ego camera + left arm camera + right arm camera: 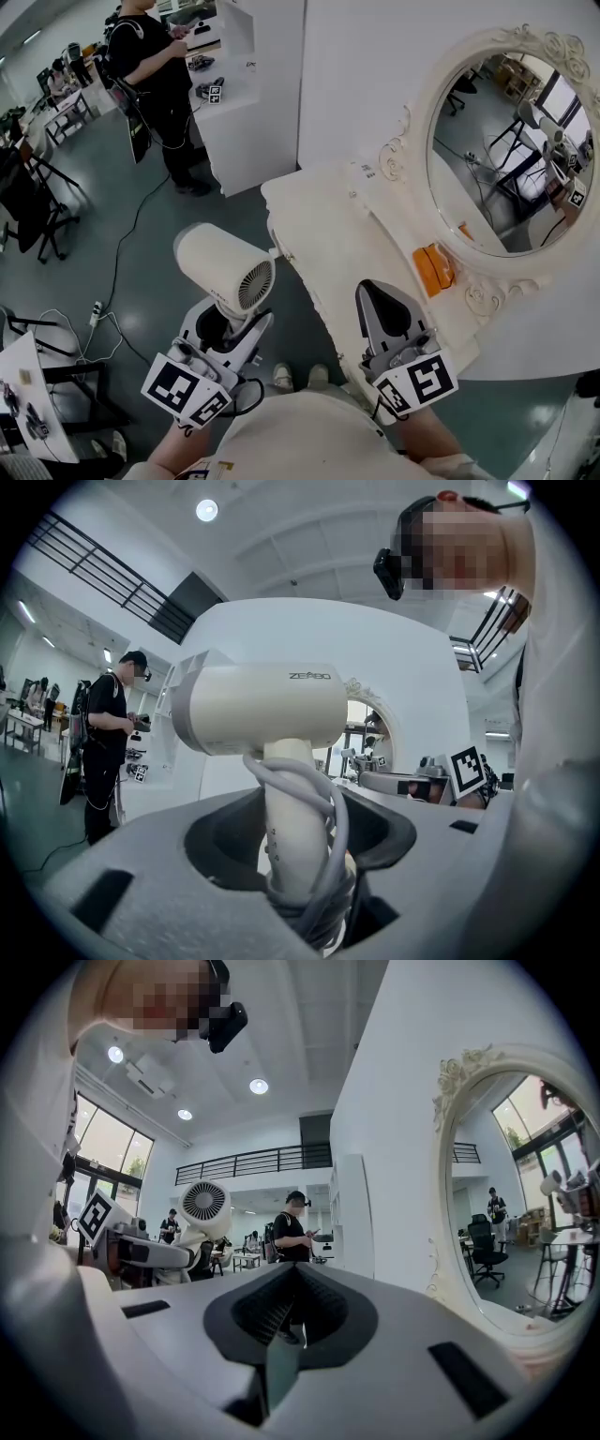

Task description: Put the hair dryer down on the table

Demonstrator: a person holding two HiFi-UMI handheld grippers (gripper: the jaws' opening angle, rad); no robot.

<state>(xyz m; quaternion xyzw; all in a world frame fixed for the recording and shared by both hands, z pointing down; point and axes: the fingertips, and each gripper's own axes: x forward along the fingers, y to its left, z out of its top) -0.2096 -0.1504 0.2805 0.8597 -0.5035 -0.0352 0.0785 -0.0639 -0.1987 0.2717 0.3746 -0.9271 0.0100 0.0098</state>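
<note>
A cream hair dryer point(225, 267) is up in the air left of the white dressing table point(347, 234), over the floor. Its grey cord is wound round the handle. My left gripper point(225, 323) is shut on that handle; in the left gripper view the handle point(291, 827) stands upright between the jaws, with the barrel point(258, 705) across the top. My right gripper point(380, 298) hovers over the table's front part, shut with nothing in it. In the right gripper view the pads point(323, 1312) meet, and the hair dryer point(204, 1206) shows at the left.
An oval mirror point(511, 150) in an ornate white frame stands on the table at the right, with an orange object point(433, 269) at its foot. A person point(155, 75) stands by a white cabinet point(244, 84) at the back. Cables cross the floor at the left.
</note>
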